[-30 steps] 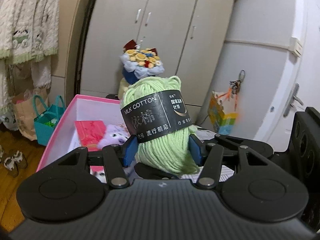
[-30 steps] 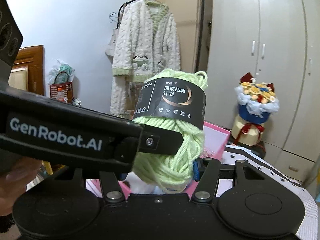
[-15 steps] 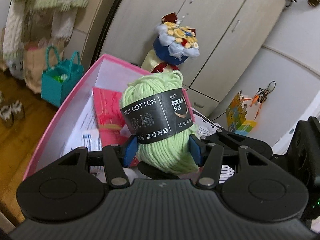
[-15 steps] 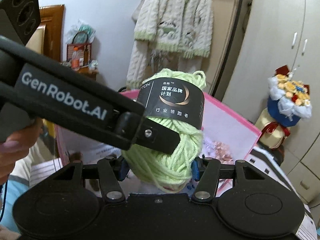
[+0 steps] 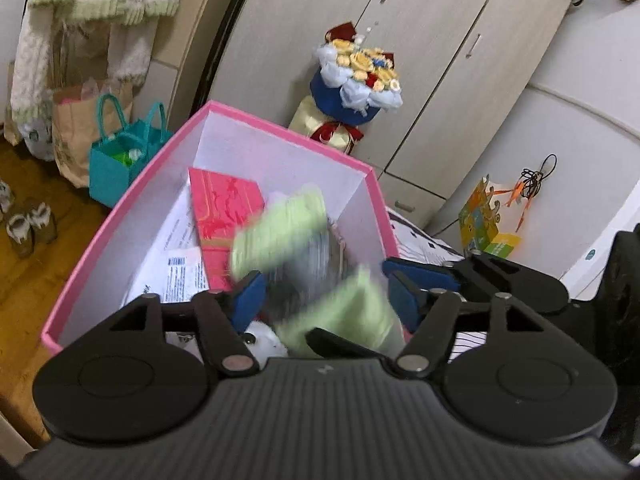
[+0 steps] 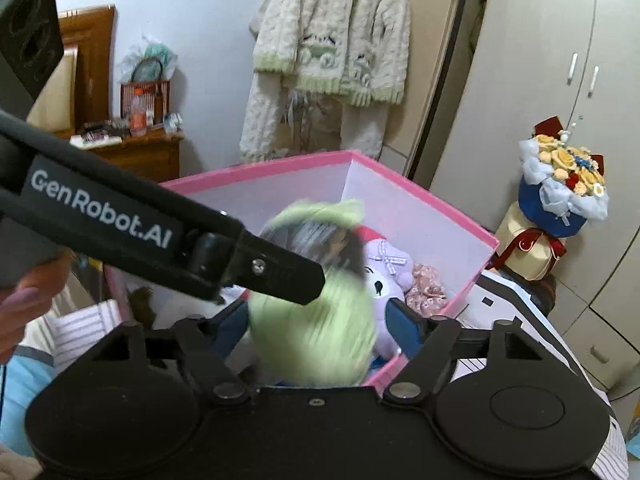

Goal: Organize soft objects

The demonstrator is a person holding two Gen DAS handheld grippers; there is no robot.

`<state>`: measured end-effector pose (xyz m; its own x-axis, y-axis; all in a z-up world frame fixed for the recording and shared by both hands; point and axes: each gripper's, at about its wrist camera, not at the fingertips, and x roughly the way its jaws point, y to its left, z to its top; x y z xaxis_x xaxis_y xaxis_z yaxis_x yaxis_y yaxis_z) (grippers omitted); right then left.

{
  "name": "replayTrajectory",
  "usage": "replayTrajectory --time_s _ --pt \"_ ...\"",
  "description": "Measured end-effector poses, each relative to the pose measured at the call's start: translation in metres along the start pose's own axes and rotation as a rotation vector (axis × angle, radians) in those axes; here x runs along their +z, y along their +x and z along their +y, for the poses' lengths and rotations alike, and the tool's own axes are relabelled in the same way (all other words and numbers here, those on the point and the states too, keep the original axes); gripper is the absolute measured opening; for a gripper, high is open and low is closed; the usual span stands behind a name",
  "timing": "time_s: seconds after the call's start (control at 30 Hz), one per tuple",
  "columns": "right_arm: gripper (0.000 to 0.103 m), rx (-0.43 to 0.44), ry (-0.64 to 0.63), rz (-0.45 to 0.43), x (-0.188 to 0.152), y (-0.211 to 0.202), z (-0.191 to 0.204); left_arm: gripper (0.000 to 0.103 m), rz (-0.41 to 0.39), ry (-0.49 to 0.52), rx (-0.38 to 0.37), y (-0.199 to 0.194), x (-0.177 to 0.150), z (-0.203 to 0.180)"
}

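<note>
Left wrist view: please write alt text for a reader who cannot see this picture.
A motion-blurred skein of light green yarn hangs between the open jaws of the left gripper, above an open pink box. In the box lie a red booklet and printed papers; behind it a flower bouquet stands before grey wardrobe doors.

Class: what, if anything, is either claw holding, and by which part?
Apparently nothing: the left claw and right claw stand open, the blurred green yarn loose between them over the pink box.

A pink box (image 5: 100, 248) holds a red packet (image 5: 224, 208) and a purple plush toy (image 6: 386, 268).
</note>
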<state>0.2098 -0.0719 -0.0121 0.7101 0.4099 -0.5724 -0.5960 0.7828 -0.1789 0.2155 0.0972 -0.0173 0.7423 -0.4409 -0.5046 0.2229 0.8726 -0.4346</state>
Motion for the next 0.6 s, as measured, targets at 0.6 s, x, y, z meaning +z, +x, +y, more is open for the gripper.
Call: replayTrajectory --time_s 0.6 --pt "0.081 -0.066 0.271 -0.131 -0.048 -0.108 -0.027 0.081 -0.091 0.161 0.089 -0.079 -0.018 -0.050"
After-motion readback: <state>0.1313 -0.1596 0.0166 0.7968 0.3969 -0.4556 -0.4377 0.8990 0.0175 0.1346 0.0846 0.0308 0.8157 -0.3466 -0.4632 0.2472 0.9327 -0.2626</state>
